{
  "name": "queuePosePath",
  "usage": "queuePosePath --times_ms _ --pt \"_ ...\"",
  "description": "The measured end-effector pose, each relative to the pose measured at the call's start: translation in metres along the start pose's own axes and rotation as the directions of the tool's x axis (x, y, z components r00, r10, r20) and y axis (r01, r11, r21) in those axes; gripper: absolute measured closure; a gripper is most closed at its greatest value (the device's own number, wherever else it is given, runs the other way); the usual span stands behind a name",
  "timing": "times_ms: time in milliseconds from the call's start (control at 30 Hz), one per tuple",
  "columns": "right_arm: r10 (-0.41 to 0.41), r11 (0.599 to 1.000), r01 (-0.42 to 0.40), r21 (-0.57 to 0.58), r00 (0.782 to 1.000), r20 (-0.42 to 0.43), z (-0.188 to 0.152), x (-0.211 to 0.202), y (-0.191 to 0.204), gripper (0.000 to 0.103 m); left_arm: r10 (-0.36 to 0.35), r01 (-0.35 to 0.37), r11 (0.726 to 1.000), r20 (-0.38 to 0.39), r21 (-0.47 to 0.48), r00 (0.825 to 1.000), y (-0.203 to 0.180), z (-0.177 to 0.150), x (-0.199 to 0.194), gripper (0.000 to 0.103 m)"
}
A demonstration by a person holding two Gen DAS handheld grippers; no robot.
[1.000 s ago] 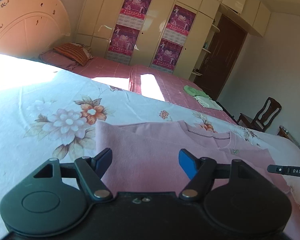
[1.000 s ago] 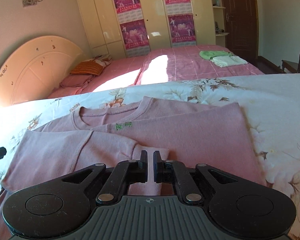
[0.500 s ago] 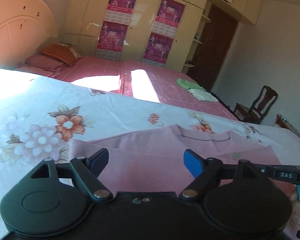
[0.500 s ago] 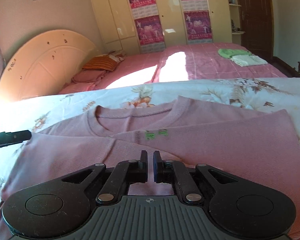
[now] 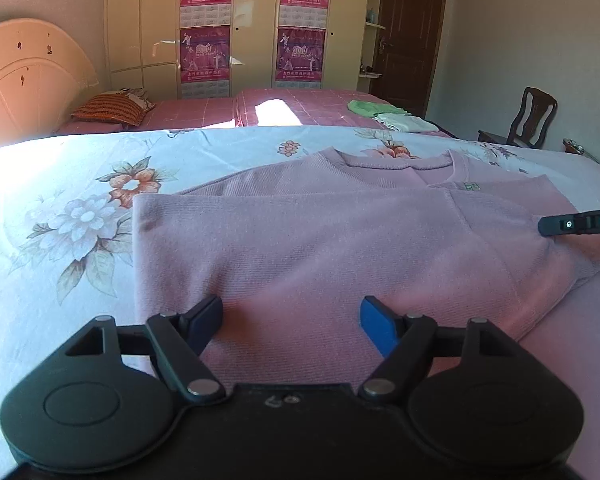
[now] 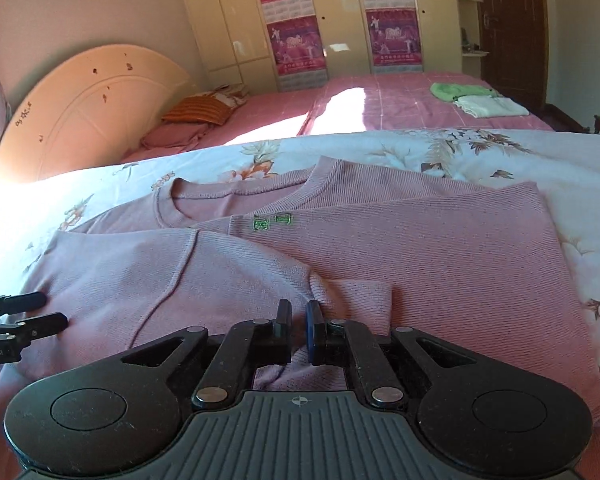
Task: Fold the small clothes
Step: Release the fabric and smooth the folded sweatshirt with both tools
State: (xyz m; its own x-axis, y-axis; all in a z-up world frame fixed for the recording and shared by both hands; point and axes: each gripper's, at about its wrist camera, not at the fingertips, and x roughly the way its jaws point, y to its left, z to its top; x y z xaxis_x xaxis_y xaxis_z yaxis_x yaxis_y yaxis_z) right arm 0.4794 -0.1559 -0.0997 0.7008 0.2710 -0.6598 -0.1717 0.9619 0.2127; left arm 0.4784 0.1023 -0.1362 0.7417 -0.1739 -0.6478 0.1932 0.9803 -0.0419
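Observation:
A pink long-sleeved top (image 5: 320, 232) lies flat on the floral sheet (image 5: 60, 216), its sides folded inward over the body. It also shows in the right wrist view (image 6: 380, 256), with a small green mark near the collar. My left gripper (image 5: 292, 320) is open and empty, low over the top's left folded panel. My right gripper (image 6: 298, 320) is shut on a pinch of the top's cloth near the sleeve cuff. Its black tip shows in the left wrist view (image 5: 572, 224).
A second bed with a pink cover (image 6: 400, 108) stands behind, with folded green and white clothes (image 6: 476, 100) and a striped pillow (image 6: 204, 110) on it. Wardrobes line the back wall. A wooden chair (image 5: 532, 120) stands at the right.
The left gripper has swung right and now looks straight across the top, staying open. The right gripper has stayed shut while its view shifted slightly over the cloth.

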Motion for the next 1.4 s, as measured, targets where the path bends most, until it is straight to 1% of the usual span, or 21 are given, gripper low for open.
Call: queuePosePath --times_ms 33,100,167,233,267,300,333,400,533,567,600,700,833,900,933,1000,1067,1133,1200,1233,1400 --pt "-0.019 1.0 0.02 -0.022 0.999 0.036 0.001 -0.01 0.006 0.097 0.0 0.0 1.0 0.005 -0.011 1.0 -0.003 0.001 -0.006 0.03" --pt "0.012 0.999 -0.009 -0.038 0.997 0.075 0.0 -0.028 0.017 0.093 -0.023 0.024 0.999 0.033 -0.026 0.999 -0.011 0.002 -0.017 0.029" --pt "0.054 0.998 -0.052 -0.036 0.997 0.057 -0.008 -0.031 0.027 0.092 -0.043 0.044 0.999 0.04 -0.018 0.998 -0.027 -0.002 -0.021 0.028" --pt "0.041 0.996 -0.039 -0.077 0.999 0.028 -0.022 -0.026 0.037 0.092 -0.052 0.052 0.999 0.011 -0.009 0.999 -0.039 -0.009 -0.015 0.028" --pt "0.017 0.996 -0.017 -0.086 1.0 -0.004 -0.031 -0.018 0.038 0.084 -0.039 0.039 0.999 -0.022 -0.006 0.999 -0.041 -0.013 -0.009 0.028" --pt "0.008 0.997 -0.008 -0.074 1.0 -0.006 -0.039 -0.014 0.033 0.078 -0.023 0.023 1.0 -0.013 0.019 1.0 -0.044 -0.018 -0.008 0.028" --pt "0.019 0.998 -0.019 -0.067 1.0 0.012 -0.042 -0.016 0.03 0.077 -0.013 0.014 0.999 -0.009 0.034 1.0 -0.046 -0.021 -0.01 0.028" --pt "0.007 0.998 -0.006 -0.063 1.0 0.011 -0.036 -0.024 0.026 0.077 -0.016 0.016 1.0 -0.006 0.013 1.0 -0.044 -0.018 -0.017 0.03" --pt "0.005 0.999 -0.003 -0.038 0.998 0.067 -0.028 -0.043 0.013 0.077 0.008 -0.007 1.0 0.027 -0.022 1.0 -0.034 -0.021 -0.029 0.031" --pt "-0.001 0.999 0.002 -0.033 0.999 0.039 -0.03 -0.039 0.008 0.077 0.019 -0.019 0.999 -0.005 -0.035 1.0 -0.031 -0.024 -0.025 0.031" --pt "-0.022 0.999 0.021 -0.041 0.999 -0.028 -0.034 -0.029 0.005 0.077 0.02 -0.021 0.999 -0.016 -0.046 1.0 -0.027 -0.028 -0.022 0.03" --pt "-0.013 0.999 0.012 -0.034 0.999 -0.037 -0.037 -0.028 0.0 0.077 0.023 -0.023 0.998 -0.008 -0.052 1.0 -0.027 -0.027 -0.025 0.031" --pt "-0.007 1.0 0.007 0.0 0.999 0.053 -0.024 -0.045 -0.009 0.076 0.022 -0.02 0.997 0.031 -0.072 0.999 -0.028 -0.022 -0.033 0.029" --pt "0.0 1.0 0.0 0.007 1.0 0.015 -0.023 -0.036 -0.012 0.076 0.048 -0.05 0.996 -0.027 -0.068 0.998 -0.028 -0.026 -0.021 0.028" --pt "-0.01 1.0 0.009 -0.013 0.997 -0.08 -0.027 -0.02 -0.011 0.076 0.057 -0.057 0.997 -0.015 -0.052 0.998 -0.03 -0.028 -0.02 0.026" --pt "-0.026 0.997 0.021 -0.08 0.998 -0.062 -0.032 -0.018 -0.005 0.077 0.076 -0.077 0.996 -0.024 -0.054 0.997 -0.034 -0.024 -0.022 0.028" --pt "-0.018 0.998 0.014 -0.066 0.999 -0.048 -0.027 -0.025 -0.006 0.076 0.063 -0.063 0.995 -0.003 -0.075 0.998 -0.036 -0.022 -0.028 0.029" --pt "0.011 0.999 -0.012 -0.047 1.0 -0.009 -0.029 -0.034 -0.01 0.077 0.083 -0.085 0.995 -0.039 -0.059 0.996 -0.04 -0.024 -0.023 0.028" --pt "0.013 0.998 -0.017 -0.062 0.997 -0.072 -0.037 -0.023 -0.012 0.077 0.101 -0.102 0.993 -0.034 -0.051 0.994 -0.043 -0.027 -0.021 0.027" --pt "0.018 0.997 -0.022 -0.078 0.999 -0.052 -0.039 -0.023 -0.011 0.077 0.11 -0.112 0.992 -0.037 -0.05 0.993 -0.044 -0.027 -0.02 0.026" --pt "0.037 0.994 -0.044 -0.1 0.997 -0.063 -0.038 -0.023 -0.014 0.076 0.158 -0.16 0.986 -0.053 -0.044 0.986 -0.053 -0.024 -0.016 0.024"
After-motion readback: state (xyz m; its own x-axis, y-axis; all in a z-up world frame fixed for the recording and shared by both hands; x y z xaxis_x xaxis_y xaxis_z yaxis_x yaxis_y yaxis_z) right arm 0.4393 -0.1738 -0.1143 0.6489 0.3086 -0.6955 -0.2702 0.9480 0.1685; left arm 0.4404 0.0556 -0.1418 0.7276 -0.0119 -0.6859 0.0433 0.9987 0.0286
